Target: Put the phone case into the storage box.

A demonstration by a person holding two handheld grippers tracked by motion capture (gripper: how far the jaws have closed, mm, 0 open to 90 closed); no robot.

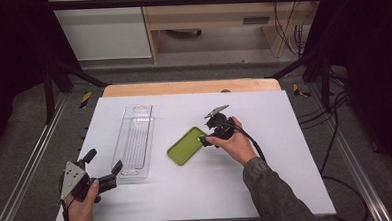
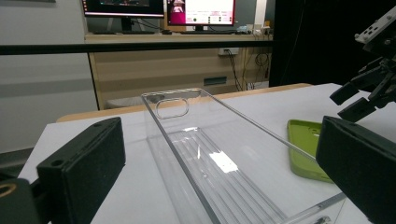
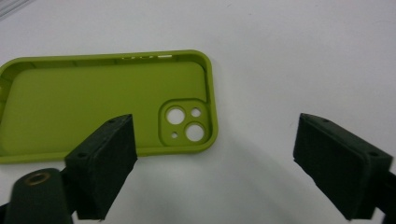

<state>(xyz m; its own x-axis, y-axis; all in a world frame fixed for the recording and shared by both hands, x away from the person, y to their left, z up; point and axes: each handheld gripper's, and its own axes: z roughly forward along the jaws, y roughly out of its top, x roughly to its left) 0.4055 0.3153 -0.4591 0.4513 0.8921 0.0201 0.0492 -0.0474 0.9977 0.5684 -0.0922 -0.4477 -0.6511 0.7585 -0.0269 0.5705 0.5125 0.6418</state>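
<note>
A lime-green phone case (image 1: 186, 146) lies open side up near the middle of the white table (image 1: 296, 151), its camera cut-out at the corner nearest the right gripper (image 1: 204, 139). That gripper hovers just at this end of the case with its jaws spread wide and nothing between them; in the right gripper view one jaw overlaps the case's long edge. To the left of the case sits a clear plastic tray (image 1: 134, 142), lengthwise toward the far edge. At the near left corner, the left gripper (image 1: 103, 165) points at the tray's near end, jaws apart and holding nothing.
</note>
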